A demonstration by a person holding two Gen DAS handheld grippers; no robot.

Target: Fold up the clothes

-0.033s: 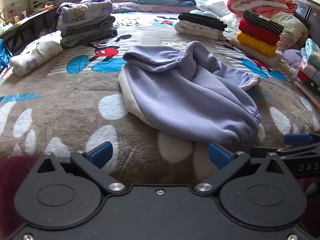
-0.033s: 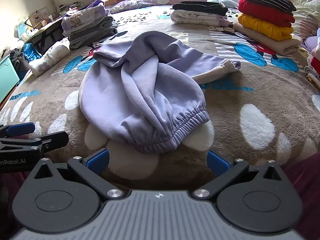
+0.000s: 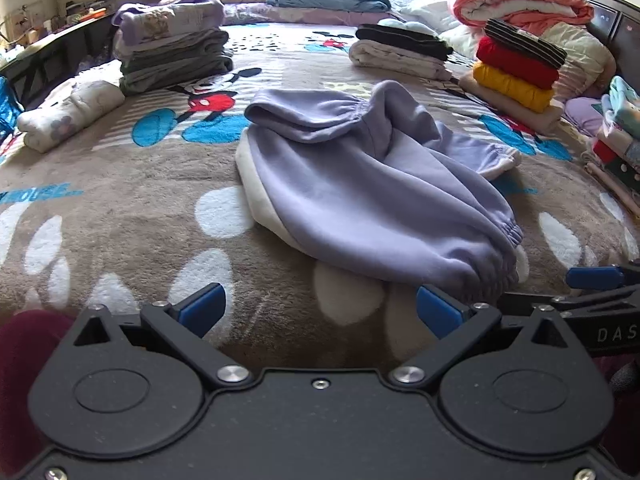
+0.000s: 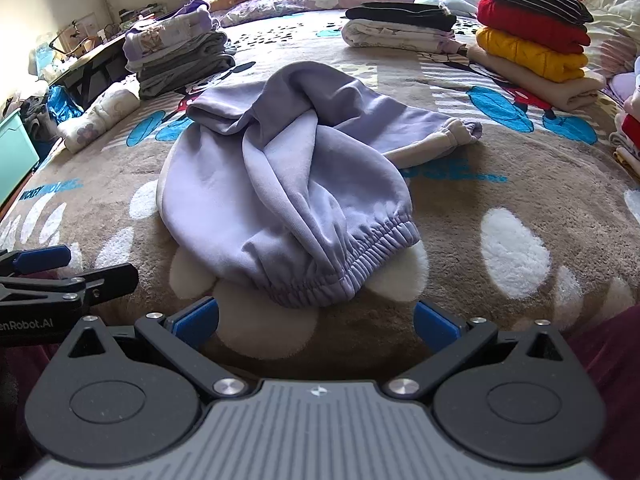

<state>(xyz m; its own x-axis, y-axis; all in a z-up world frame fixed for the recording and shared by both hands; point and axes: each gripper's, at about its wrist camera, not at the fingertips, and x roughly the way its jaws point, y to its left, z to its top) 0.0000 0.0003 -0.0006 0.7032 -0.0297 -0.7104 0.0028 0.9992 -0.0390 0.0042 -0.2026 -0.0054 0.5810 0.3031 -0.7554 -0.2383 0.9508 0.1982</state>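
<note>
A bed [image 3: 120, 216] spread with a brown cartoon-mouse blanket fills both views, its far edges lined with finished work: a grey-and-lilac stack [image 3: 172, 52] at far left, a black-and-white stack [image 3: 400, 50] at centre back, and a striped, red and yellow stack [image 3: 516, 68] at right.

In the middle of the blanket lies the piece you have yet to fold, a pair of lilac sweatpants [image 3: 360, 184], crumpled and half twisted, with cream lining showing along its left edge. It lies straight ahead of you, just beyond both tools. Its long axis appears to run from the waistband [image 3: 308, 114] at the far left toward the elastic cuff [image 4: 352, 256] nearest you, slanting down to the right in the left view; the second leg trails off to the far right, ending in a cuff [image 4: 464, 130] turned partly inside out.

Your left hand-held gripper [image 3: 320, 310] has its blue pads spread wide with nothing between them, aimed down at bare blanket left of the near cuff. Your right hand-held gripper [image 4: 316, 322] is equally wide and empty, and that cuff sits almost squarely ahead of its gap, so the right hand looks the nearer one to take it, leaving the left the longer reach to the waistband.
</note>
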